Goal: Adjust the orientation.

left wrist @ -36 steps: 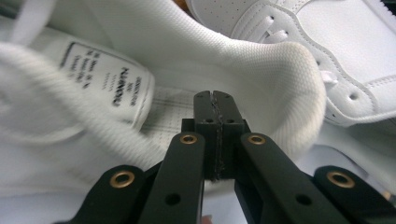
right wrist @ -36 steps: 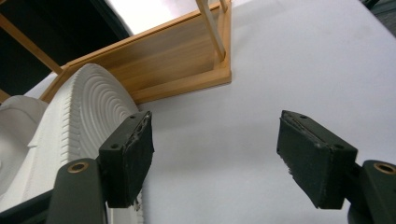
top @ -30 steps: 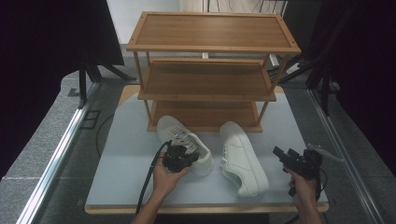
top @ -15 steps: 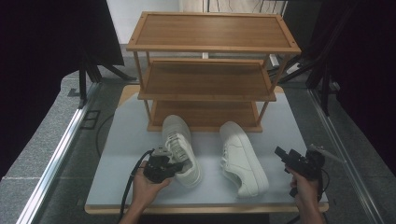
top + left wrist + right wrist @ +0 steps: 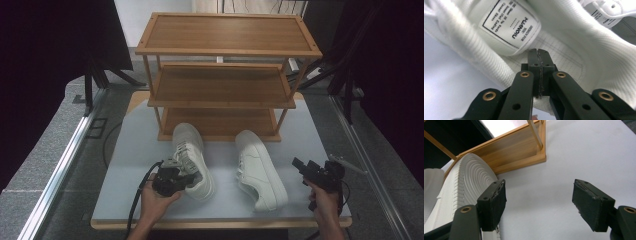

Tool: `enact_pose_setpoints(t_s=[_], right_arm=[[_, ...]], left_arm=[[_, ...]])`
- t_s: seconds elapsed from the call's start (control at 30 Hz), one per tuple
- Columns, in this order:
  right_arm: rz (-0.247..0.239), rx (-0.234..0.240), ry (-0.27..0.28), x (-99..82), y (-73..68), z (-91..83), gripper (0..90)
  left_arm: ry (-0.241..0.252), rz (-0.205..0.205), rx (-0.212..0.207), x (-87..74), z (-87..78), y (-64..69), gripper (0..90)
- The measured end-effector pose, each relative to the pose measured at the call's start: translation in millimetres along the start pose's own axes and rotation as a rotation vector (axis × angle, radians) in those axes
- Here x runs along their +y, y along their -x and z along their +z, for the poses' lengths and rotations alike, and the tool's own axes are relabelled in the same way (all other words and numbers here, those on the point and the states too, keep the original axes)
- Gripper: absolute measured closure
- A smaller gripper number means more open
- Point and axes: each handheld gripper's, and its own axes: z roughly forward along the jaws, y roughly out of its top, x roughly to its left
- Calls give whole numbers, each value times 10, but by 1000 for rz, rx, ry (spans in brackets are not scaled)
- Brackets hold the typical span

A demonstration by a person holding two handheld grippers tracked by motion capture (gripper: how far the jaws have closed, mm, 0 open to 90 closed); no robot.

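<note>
**Left sneaker turned toward the rack**

While the right gripper point(image 5: 300, 167) waits at about 4 o'clock on the surface point(image 5: 130, 165) with its jaws wide apart and nothing between them, the left gripper point(image 5: 186, 176) has its jaws pressed together on the heel collar of the left sneaker point(image 5: 192, 155). In the left gripper view the two black jaws meet on the padded rim, just beside the tongue label point(image 5: 510, 23) inside the shoe.

Compared with one second ago, this sneaker has swung: its toe pointed toward 10 o'clock, and now it points almost to 12 o'clock, at the bottom shelf point(image 5: 220, 122) of the wooden shoe rack point(image 5: 227, 35). The hand has also drawn back a little toward the person. I judge that the shoe is now lined up to be pushed forward onto that shelf, which is not yet done.

The right sneaker point(image 5: 260, 167) lies apart at 5 o'clock, toe toward the rack.

Both sneakers are white, with smooth uppers, laces and a soft mesh lining. The right gripper view shows a ribbed rubber sole point(image 5: 466, 182) with curved grooves. The rack is of light wood, with three flat shelves on thin posts; the surface is pale grey and matte.
</note>
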Motion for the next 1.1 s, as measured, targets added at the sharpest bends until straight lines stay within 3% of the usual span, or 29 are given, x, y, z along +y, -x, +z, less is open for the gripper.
enact_pose_setpoints(t_s=[0.13, 0.4, 0.6, 0.93, 1.1], right_arm=[[4, -2, 6, 7, 22, -19, 274], [20, -8, 20, 28, 76, -67, 274], [20, -8, 22, 27, 79, -70, 274], [14, -7, 15, 15, 65, -47, 274], [13, -6, 12, 16, 51, -50, 274]], left_arm=[[4, -3, -12, 37, 28, 9, 900], [-28, 28, 17, 119, 33, 11, 900], [-30, 10, 33, 76, -59, -85, 900], [-7, -46, 69, -88, -320, -379, 900], [6, -74, 46, -128, -368, -432, 900]])
